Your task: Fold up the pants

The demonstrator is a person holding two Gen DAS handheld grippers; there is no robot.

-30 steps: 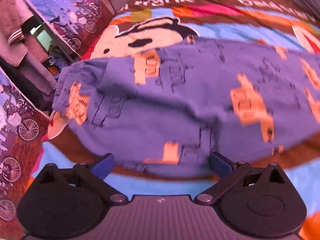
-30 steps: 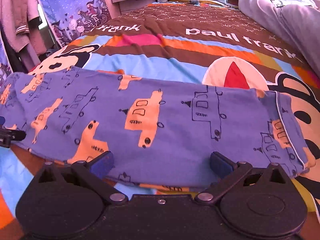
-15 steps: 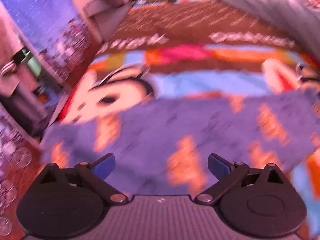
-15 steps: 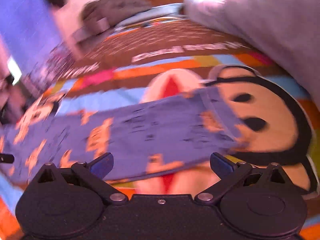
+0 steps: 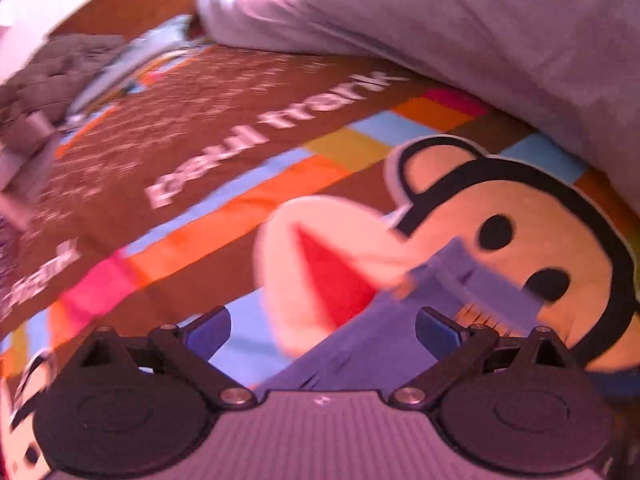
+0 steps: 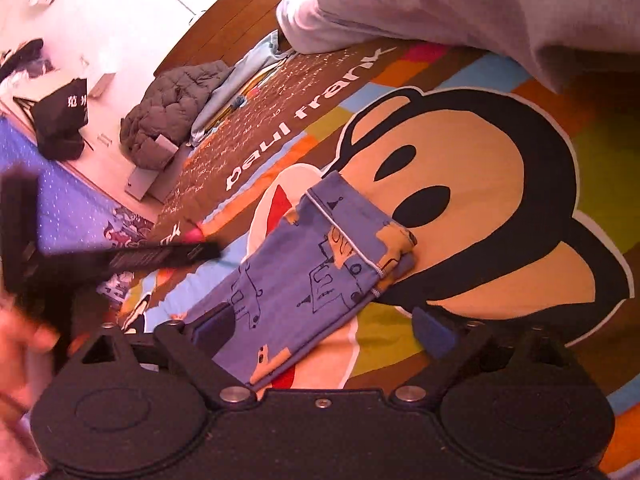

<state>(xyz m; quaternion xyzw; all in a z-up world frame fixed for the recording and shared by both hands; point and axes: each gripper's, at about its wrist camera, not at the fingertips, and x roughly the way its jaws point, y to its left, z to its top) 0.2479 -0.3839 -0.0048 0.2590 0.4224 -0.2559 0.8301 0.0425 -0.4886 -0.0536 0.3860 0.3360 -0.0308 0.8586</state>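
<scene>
We see a bed (image 6: 600, 168) w/ a bright cover: brown band w/ white lettering, colour stripes and a big cartoon monkey face (image 6: 460, 200). A pale grey duvet (image 6: 500, 4) is bunched along the far edge, and a grey quilted jacket (image 6: 172, 112) lies near the head end in the right wrist view. The pants (image 6: 304, 276), blue w/ orange car prints, lie flat on the cover as a long folded strip; the hem end w/ white piping rests on the monkey's cheek, just below its eyes, and the rest runs back toward the cameras. In the left wrist view the same pants (image 5: 400, 332) are blurred but run from under the gripper body up to the monkey's face. Right gripper (image 6: 324, 330): jaws stand wide apart, having just been closing a little, w/ the pants strip lying between them; the left blue finger (image 6: 214, 326) sits over the strip's edge, but we can't tell if it touches, and nothing is pinched. Left gripper (image 5: 324, 326): jaws also wide apart, pants cloth below the gap, nothing held; its right finger (image 5: 438, 328) is over the cloth, contact unclear. At the left of the right wrist view we make out a blurred dark piece of the other tool (image 6: 120, 260) and part of a hand (image 6: 20, 344).
</scene>
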